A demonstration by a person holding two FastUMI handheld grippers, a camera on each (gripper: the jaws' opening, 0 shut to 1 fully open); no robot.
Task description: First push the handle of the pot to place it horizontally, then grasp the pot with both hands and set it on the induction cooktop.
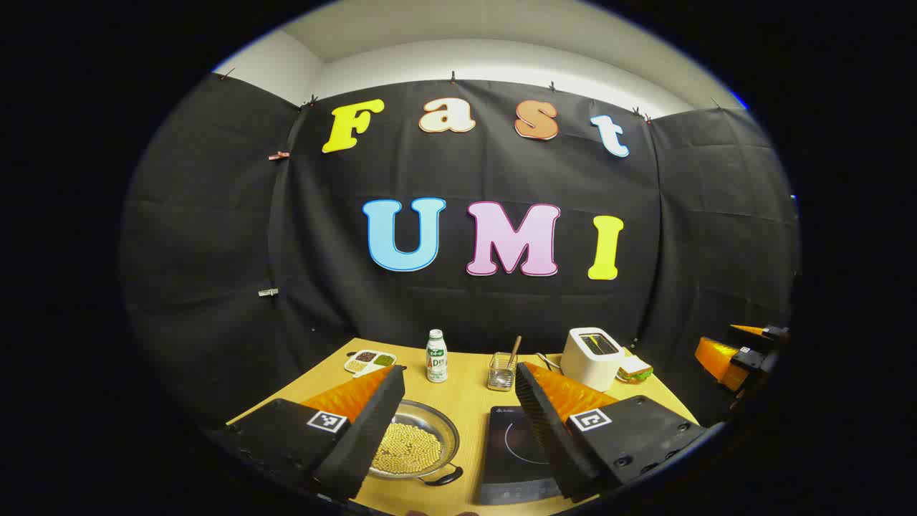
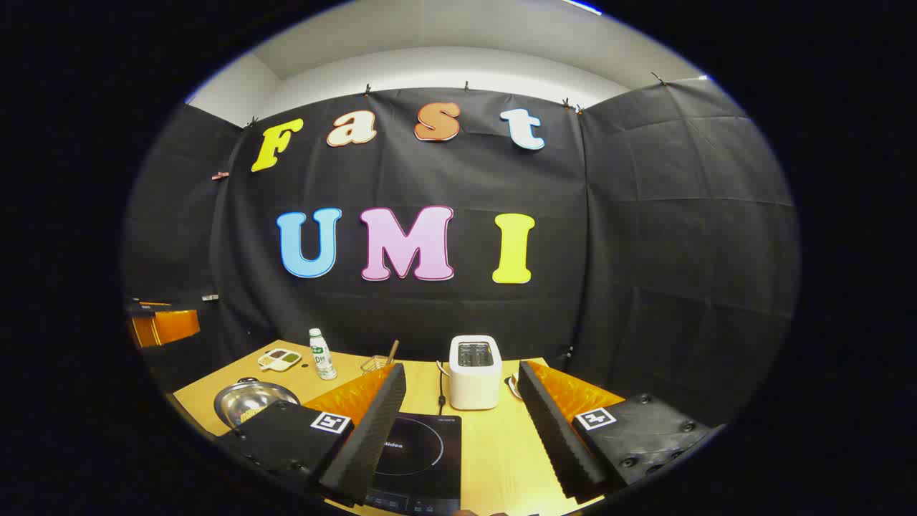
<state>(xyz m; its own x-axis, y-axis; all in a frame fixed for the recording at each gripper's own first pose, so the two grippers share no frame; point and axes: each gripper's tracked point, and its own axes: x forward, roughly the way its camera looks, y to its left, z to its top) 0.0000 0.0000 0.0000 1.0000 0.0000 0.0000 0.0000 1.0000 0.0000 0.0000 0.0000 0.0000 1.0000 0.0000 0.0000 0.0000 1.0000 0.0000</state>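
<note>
Wooden table (image 1: 466,401) against black cloth wall, white ceiling above. Left gripper (image 1: 458,430) wide apart, holding nothing; pot (image 1: 415,448) of yellow beans at 7 o'clock, handle (image 1: 445,476) toward camera, induction cooktop (image 1: 512,451) just beside at 5. Right gripper (image 2: 462,430) also wide apart, over cooktop; toaster (image 2: 474,373) at 12, bottle (image 2: 322,355) at 10.
</note>
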